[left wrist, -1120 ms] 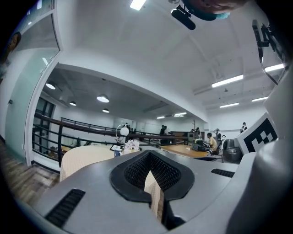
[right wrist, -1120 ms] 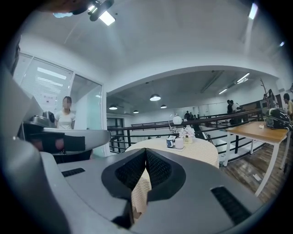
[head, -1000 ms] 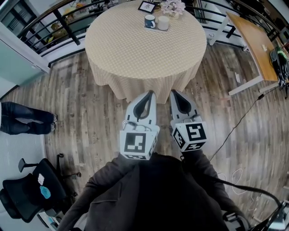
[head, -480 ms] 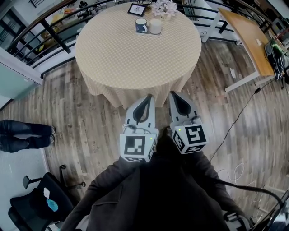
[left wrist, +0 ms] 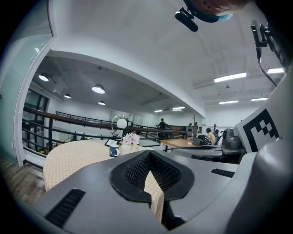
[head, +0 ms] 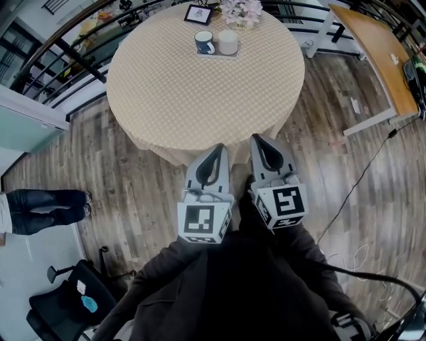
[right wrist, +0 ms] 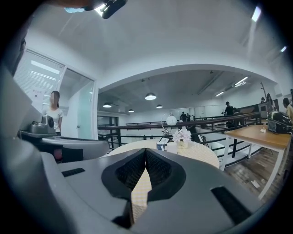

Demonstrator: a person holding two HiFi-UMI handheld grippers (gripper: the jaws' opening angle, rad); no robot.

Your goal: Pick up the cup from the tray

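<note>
A wood floor (head: 346,173) carries a round table (head: 200,100) under a checked beige cloth. The tray (head: 217,55) sits at the table's far side, well apart from the person. On it a blue mug (head: 204,42) and a white cup (head: 228,42) stand upright, side by side, just in front of a frame (head: 199,14) and flowers (head: 241,11). Which of the two the task means I cannot tell.

The step in hand looks like the approach, with the pick-up not yet begun. To do it well, the person should close in on the table until the tray is within reach and commit one gripper. Its jaws should be spread before it arrives. It should then come in level at the chosen cup's side, from the flank away from its neighbour, so the other cup is not knocked.

The left gripper (head: 218,148) and right gripper (head: 258,138) are held side by side close to the chest. They point forward at the table, about level, tips near its near edge. Both are clenched on nothing; only cloth shows behind the meeting tips.
</note>
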